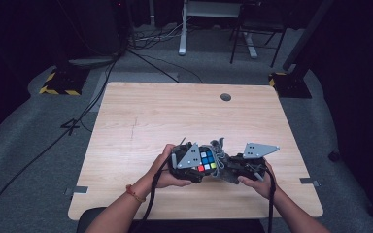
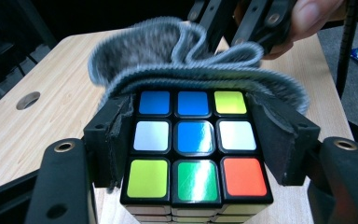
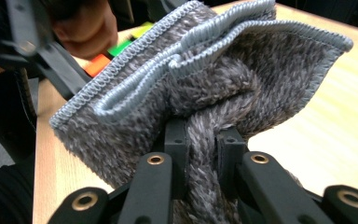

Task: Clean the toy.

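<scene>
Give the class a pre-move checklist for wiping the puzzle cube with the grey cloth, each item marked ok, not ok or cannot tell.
1. Left gripper clamped on the cube, both sides: ok.
2. Right gripper pinching the cloth: ok.
3. Cloth reaches the cube's far edge: ok.
4. Cloth spread flat for wiping: not ok, bunched.
5. Cube lifted off the table: cannot tell.
6. Cube's hidden faces clean: cannot tell.
</scene>
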Available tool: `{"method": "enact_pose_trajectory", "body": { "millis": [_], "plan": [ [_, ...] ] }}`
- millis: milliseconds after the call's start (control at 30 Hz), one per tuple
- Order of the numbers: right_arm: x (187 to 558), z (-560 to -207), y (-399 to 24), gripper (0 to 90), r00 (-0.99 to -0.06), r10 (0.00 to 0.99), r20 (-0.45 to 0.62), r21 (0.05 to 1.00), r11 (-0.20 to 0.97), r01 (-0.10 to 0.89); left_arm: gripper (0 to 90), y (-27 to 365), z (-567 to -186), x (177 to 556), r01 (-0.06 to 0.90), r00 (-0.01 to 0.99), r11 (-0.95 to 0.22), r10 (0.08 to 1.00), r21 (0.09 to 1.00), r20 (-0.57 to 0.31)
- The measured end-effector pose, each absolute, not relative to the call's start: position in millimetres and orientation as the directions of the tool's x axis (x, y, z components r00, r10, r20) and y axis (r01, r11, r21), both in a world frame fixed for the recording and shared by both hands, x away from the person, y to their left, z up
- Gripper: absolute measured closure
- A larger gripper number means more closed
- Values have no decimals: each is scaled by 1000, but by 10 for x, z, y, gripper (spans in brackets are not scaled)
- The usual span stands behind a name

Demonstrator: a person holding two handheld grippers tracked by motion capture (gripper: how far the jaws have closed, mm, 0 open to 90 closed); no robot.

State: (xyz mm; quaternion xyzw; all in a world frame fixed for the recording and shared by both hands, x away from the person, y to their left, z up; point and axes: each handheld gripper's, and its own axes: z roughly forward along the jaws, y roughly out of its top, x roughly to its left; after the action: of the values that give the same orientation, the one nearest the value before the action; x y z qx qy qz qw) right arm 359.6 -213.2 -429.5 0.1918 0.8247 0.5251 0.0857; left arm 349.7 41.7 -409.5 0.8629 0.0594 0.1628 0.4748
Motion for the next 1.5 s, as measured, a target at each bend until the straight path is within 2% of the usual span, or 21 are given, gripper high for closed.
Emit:
{"method": "enact_pose_trajectory", "body": {
  "millis": [333,600,700,900,1033,1067,1233,1400,1500],
  "plan": [
    [3513,-4169,-2105,792,-924,383,15,920,356,163,340,323,-4179,3496,-55,940,-613,234,788,247],
    [3641,-4276,-2221,790,-896,445,12,899,388,205,341,429,-4064,3498,-54,934,-552,267,832,237],
    [3772,-4451,-2242,790,-887,455,72,862,420,285,341,465,-4018,3486,-65,933,-531,269,845,241],
    [3817,-4575,-2153,789,-898,427,112,830,456,320,342,474,-3982,3451,-83,933,-508,263,857,246],
    [3824,-4601,-2146,789,-904,399,154,837,434,334,342,478,-3987,3453,-84,935,-499,260,862,241],
    [3823,-4598,-2156,789,-913,351,206,853,394,344,341,468,-4003,3457,-84,938,-503,252,860,238],
    [3814,-4571,-2201,791,-912,336,234,869,348,351,338,489,-4012,3473,-82,939,-499,251,863,234],
    [3773,-4489,-2228,793,-917,337,214,888,324,327,322,503,-4054,3523,-47,937,-504,278,863,213],
    [3753,-4467,-2223,793,-921,327,213,895,313,318,259,467,-4093,3542,-35,925,-541,302,841,233]
  ]
}}
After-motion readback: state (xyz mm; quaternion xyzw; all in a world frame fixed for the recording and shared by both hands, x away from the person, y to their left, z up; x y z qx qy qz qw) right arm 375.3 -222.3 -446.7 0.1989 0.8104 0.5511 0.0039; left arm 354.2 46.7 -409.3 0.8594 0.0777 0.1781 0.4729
